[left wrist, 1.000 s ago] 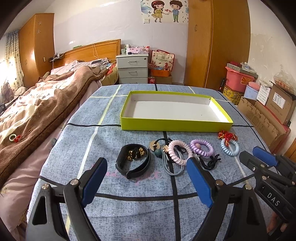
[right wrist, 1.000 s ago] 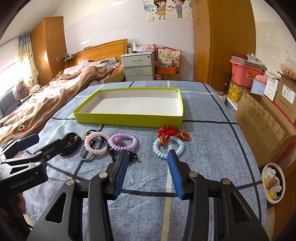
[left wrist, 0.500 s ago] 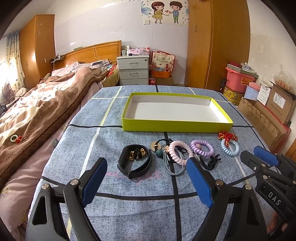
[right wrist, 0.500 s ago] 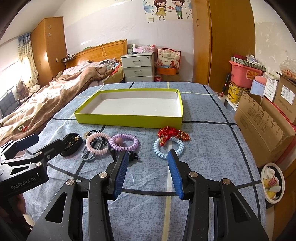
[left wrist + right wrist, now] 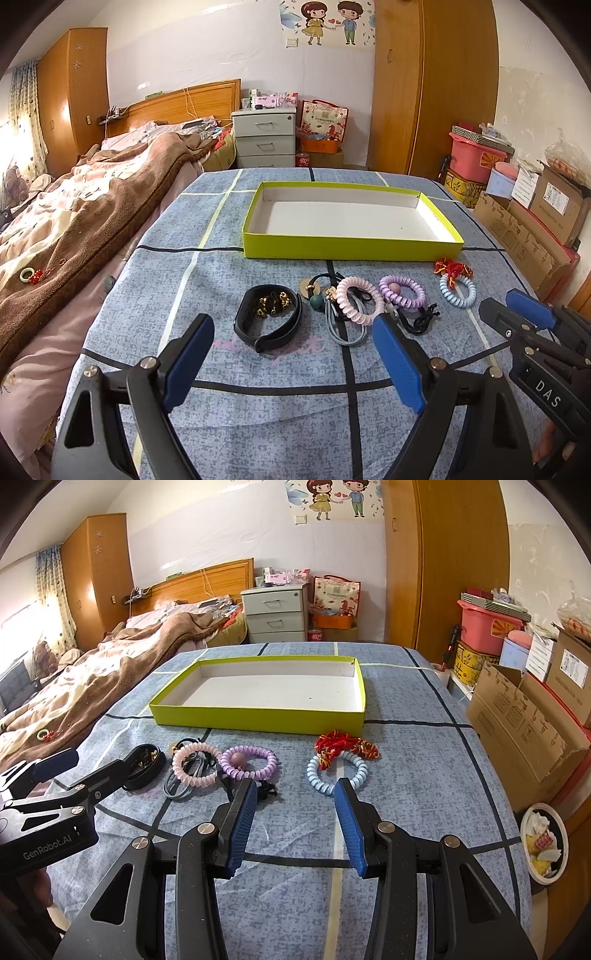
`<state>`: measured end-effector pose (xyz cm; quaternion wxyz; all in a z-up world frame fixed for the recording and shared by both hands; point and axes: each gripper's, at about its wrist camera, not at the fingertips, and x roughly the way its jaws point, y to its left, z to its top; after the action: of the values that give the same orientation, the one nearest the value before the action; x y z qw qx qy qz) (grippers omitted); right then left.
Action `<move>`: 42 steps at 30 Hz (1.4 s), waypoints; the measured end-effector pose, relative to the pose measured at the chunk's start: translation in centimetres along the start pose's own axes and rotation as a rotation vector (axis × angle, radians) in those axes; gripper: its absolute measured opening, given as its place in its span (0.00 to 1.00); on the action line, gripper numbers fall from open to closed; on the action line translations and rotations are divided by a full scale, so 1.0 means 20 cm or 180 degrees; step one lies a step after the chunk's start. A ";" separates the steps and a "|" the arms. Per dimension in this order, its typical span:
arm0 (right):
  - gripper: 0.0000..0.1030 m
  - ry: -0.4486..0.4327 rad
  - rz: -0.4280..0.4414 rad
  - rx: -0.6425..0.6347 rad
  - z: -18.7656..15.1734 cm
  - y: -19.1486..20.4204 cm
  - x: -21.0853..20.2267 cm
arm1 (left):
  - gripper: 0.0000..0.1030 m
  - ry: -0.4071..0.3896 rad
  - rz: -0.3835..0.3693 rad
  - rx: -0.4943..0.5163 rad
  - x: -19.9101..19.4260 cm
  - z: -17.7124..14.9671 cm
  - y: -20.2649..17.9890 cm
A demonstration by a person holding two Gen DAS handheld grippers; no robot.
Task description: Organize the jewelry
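A row of jewelry lies on the blue checked cloth in front of an empty lime-green tray (image 5: 351, 247) (image 5: 258, 720). From left: a black bracelet (image 5: 269, 317) with gold pieces inside, a pink coil tie (image 5: 357, 300) over grey and black elastics, a purple coil tie (image 5: 402, 291) (image 5: 248, 762), and a light-blue coil bracelet (image 5: 457, 291) (image 5: 338, 773) with a red knotted cord (image 5: 345, 744). My left gripper (image 5: 291, 350) is open and empty, just short of the black bracelet. My right gripper (image 5: 295, 805) is open and empty, just short of the blue coil bracelet.
A bed with a brown blanket (image 5: 74, 221) adjoins the table's left side; a small ring with red beads (image 5: 29, 275) lies on it. Cardboard boxes (image 5: 524, 716) and a small bin (image 5: 543, 842) stand to the right. A white drawer unit (image 5: 264, 136) stands behind.
Both grippers have drawn back and up very slightly; the jewelry and tray look a touch farther off. Nothing was grasped or moved.
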<state>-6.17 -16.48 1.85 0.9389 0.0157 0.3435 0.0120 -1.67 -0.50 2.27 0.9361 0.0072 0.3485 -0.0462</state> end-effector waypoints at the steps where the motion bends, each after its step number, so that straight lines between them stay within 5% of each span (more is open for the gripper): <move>1: 0.43 -0.0003 0.0003 -0.0002 0.00 0.00 0.00 | 0.86 0.0001 -0.0001 0.0002 0.00 0.00 0.00; 30: 0.43 -0.0003 0.0071 -0.0001 0.01 0.00 0.00 | 0.86 0.0025 -0.0017 -0.0023 0.00 0.00 0.03; 33: 0.44 -0.0040 0.0148 0.0060 0.01 -0.06 -0.01 | 0.86 0.0099 -0.0175 -0.0048 0.03 0.01 0.07; 39: 0.44 0.0000 -0.0141 0.0226 0.04 -0.25 0.04 | 0.86 0.0206 -0.0257 -0.0143 0.11 0.03 0.18; 42: 0.44 0.0281 -0.0121 0.0307 0.06 -0.34 0.16 | 0.86 0.0219 -0.0287 -0.0224 0.12 0.04 0.23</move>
<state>-2.85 -23.25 0.52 0.9211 0.0538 0.3851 -0.0217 1.13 3.82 1.22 0.9203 -0.0399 0.3818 -0.0757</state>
